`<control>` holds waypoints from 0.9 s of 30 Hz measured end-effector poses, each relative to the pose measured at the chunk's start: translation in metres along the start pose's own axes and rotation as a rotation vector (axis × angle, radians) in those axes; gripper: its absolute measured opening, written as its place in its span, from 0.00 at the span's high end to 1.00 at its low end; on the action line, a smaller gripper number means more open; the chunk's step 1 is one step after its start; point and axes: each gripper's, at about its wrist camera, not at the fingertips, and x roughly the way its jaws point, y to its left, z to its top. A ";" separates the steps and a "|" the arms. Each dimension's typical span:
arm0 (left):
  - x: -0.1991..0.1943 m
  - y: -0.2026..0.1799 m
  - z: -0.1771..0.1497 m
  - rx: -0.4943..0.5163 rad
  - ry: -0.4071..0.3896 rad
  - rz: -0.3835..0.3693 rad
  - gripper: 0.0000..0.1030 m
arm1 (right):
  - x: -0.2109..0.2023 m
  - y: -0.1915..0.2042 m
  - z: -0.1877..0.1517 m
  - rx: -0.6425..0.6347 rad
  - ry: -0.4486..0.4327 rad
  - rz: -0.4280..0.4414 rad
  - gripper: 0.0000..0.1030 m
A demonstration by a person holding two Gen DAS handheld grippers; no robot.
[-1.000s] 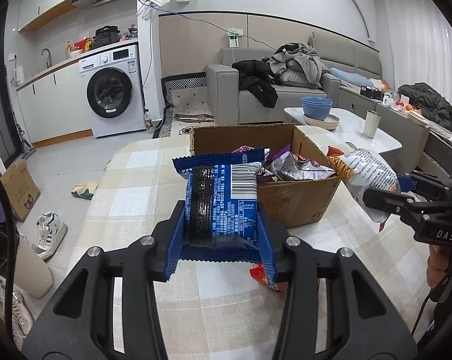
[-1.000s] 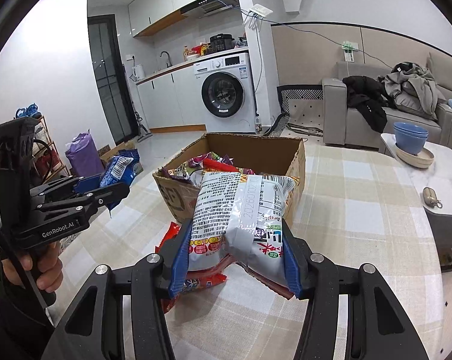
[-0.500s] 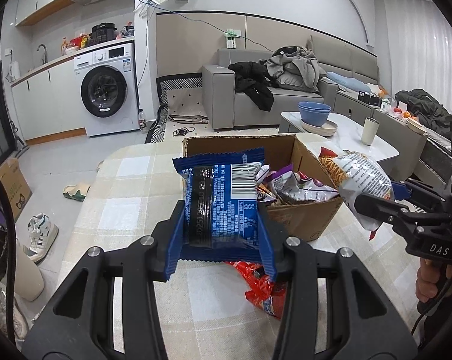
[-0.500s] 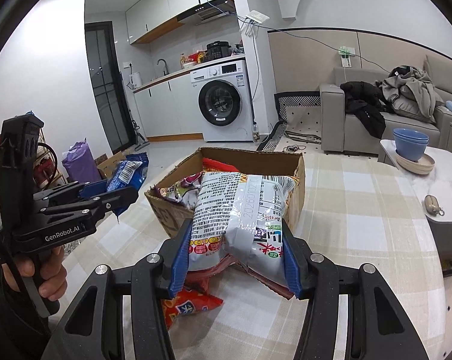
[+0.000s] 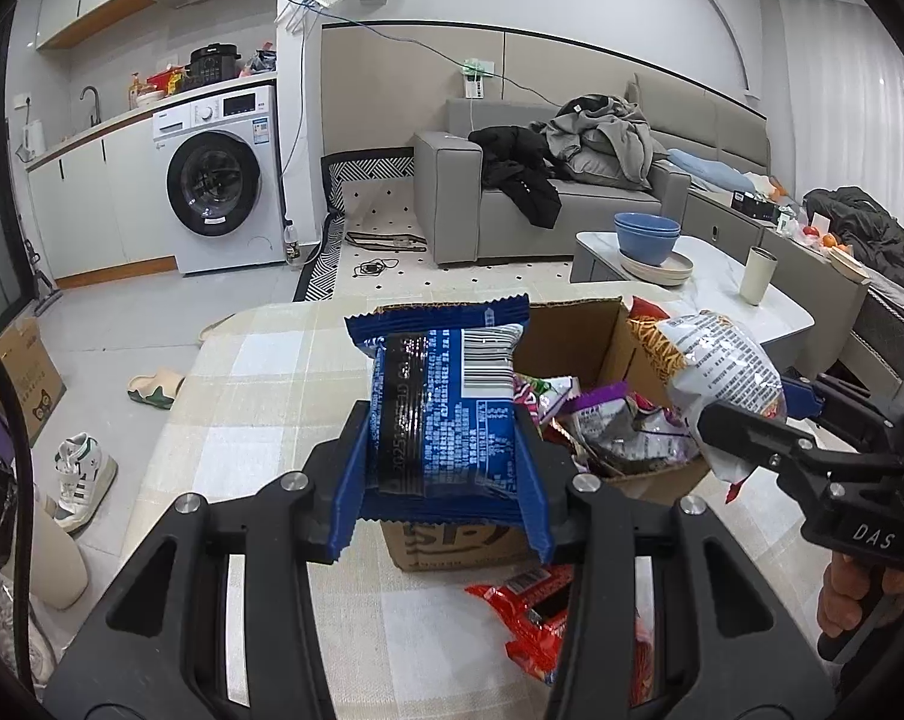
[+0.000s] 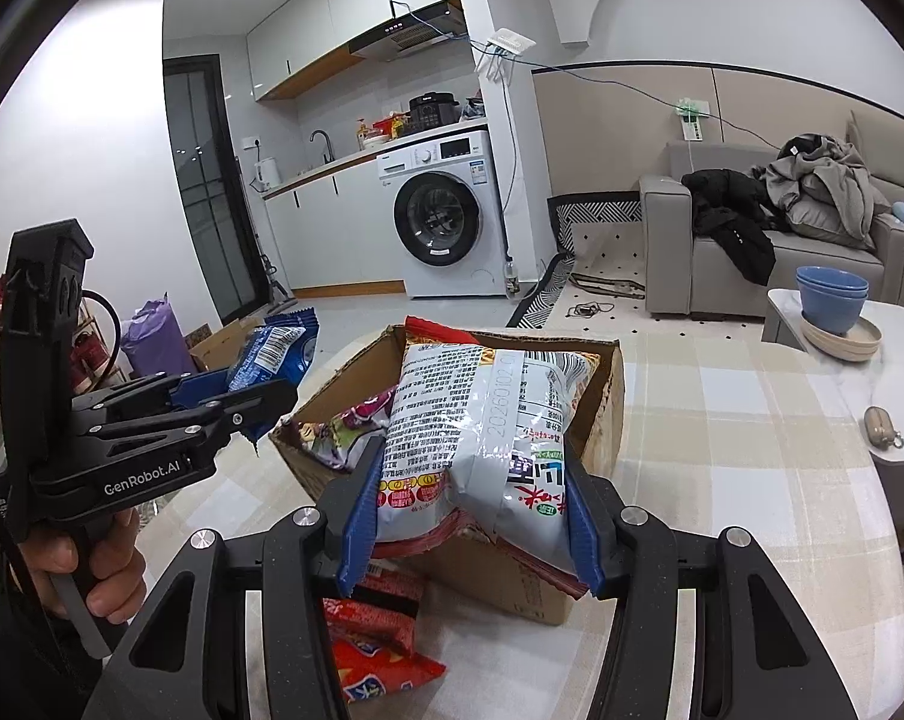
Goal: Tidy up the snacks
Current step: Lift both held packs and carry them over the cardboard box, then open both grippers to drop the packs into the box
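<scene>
Clamping a blue packet [image 5: 446,414] between its pads, the left hand-held gripper [image 5: 443,468] holds it above the near left edge of the cardboard box [image 5: 607,336]. The right hand-held gripper [image 6: 469,516] is closed on a silver bag [image 6: 481,420], held over the box's near wall. Both packs are off the bench [image 5: 260,396]. The box stands open, with other packets [image 5: 619,426] inside filling its right side. Red packets [image 6: 380,642] lie on the bench just in front of it. Left of the box and beyond it, the checked cloth is bare to the bench's rim.
</scene>
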 end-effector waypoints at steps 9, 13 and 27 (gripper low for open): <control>0.046 0.001 0.015 0.002 0.032 0.004 0.61 | 0.030 0.005 0.011 -0.017 0.015 -0.014 0.48; 0.071 -0.004 0.015 0.013 0.062 0.000 0.61 | 0.045 0.011 0.009 -0.046 0.035 -0.031 0.48; 0.132 -0.021 0.023 0.014 0.112 -0.010 0.60 | 0.060 0.001 0.023 -0.016 0.029 -0.058 0.48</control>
